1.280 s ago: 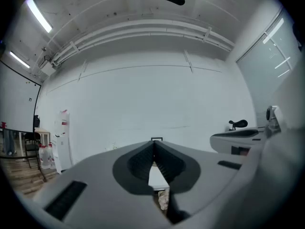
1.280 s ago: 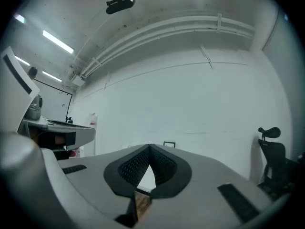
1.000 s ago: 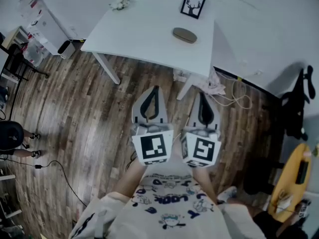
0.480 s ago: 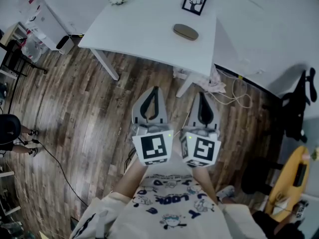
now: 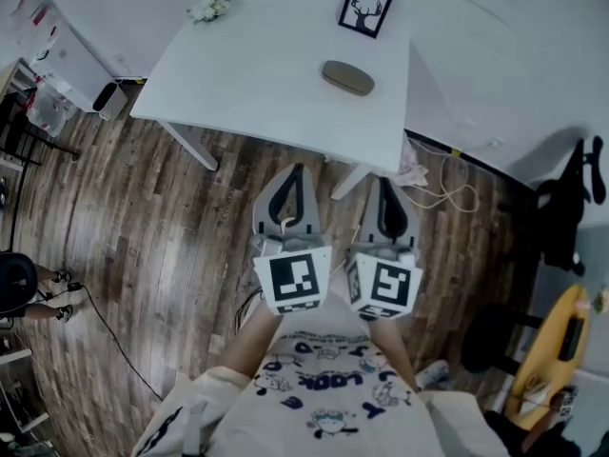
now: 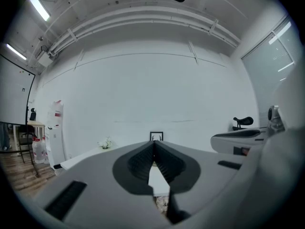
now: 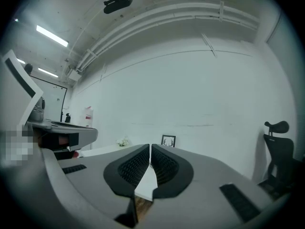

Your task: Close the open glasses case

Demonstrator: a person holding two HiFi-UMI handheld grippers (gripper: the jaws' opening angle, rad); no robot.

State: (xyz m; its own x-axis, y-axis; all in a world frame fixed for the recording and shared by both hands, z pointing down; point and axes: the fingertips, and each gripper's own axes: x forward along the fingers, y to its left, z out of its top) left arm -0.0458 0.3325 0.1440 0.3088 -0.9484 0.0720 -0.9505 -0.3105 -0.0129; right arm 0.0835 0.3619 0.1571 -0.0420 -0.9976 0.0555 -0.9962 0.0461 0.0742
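Head view, looking steeply down: the person stands on the dark wooden floor (image 5: 143, 217) a little way short of a white table (image 5: 247, 74), both grippers held out level in front of a printed shirt (image 5: 314, 379). The left gripper (image 5: 296, 171) and the right gripper (image 5: 383, 183) sit side by side, close together, their tips pointing toward the table's near edge without reaching it.

The glasses case (image 5: 347, 77) lies on the table top, toward the right side, a flat brown oval well apart from both grippers. From here I can't tell whether its lid is up or down. Behind it, near the far edge, stands a framed deer picture (image 5: 365, 9). A small bunch of white flowers (image 5: 207, 6) sits at the far left corner.

In the left gripper view the two dark ribbed jaws meet at their tips with nothing between them. The right gripper view shows the same: jaws pressed together, only a hairline seam, nothing pinched.

Loose cables (image 5: 447, 193) lie on the floor by the table's right leg, and a black chair (image 5: 576, 198) stands off to the right
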